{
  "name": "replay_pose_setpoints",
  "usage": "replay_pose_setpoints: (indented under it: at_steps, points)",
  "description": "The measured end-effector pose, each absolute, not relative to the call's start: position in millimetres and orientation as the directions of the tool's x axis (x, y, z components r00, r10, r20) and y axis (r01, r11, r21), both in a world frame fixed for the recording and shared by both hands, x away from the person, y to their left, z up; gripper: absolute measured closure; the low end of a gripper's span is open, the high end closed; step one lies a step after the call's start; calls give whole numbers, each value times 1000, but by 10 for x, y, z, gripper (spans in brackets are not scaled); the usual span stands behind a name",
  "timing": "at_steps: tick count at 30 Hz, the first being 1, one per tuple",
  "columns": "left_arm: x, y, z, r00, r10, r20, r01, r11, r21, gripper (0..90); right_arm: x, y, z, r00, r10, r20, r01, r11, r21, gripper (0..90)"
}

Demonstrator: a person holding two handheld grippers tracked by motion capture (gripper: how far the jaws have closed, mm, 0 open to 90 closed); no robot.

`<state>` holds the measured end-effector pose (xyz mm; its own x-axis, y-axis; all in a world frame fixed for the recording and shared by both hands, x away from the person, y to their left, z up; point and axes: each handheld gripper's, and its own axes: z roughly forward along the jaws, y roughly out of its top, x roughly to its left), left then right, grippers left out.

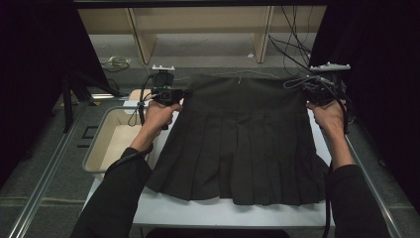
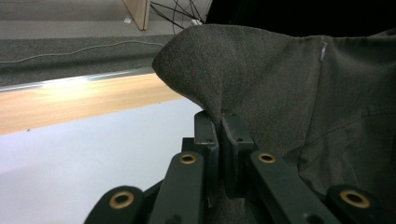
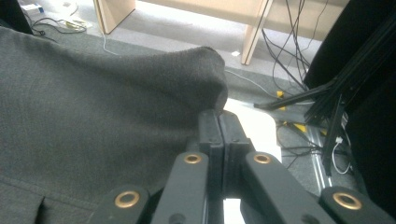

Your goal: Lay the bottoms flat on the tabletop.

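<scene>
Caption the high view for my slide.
Two grippers, left and right, pinch a dark pleated skirt's waistband corners.

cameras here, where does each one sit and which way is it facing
High view: above the person's side, looking forward and down at the table; forearms, left gripper and right gripper show.
Left gripper view: rides that gripper, looking along jaws clamped on the skirt waistband.
Right gripper view: likewise, at the other corner.
Shared: the skirt.

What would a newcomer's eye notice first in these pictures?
First, the dark pleated fabric skirt spread across the white table, with its hem toward the person. The left gripper and right gripper each pinch a waistband corner with closed jaws. A beige plastic bin stands left of the table.
</scene>
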<state>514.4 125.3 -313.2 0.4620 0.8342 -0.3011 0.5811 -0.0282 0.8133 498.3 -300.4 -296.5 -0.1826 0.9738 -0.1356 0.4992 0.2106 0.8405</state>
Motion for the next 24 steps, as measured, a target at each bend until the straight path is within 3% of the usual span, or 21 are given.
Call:
replay_pose_setpoints:
  at_steps: [10, 24]
  points:
    - [5126, 1255, -2979, 469, 831, -300, 550, -9, 835, 859, 4979, -2969, -2682, -168, 975, -148, 457, 210, 864, 900]
    - [5142, 1231, -3099, 467, 831, -304, 570, -20, 822, 848, 4994, -2975, -2885, -167, 976, -143, 476, 207, 855, 898]
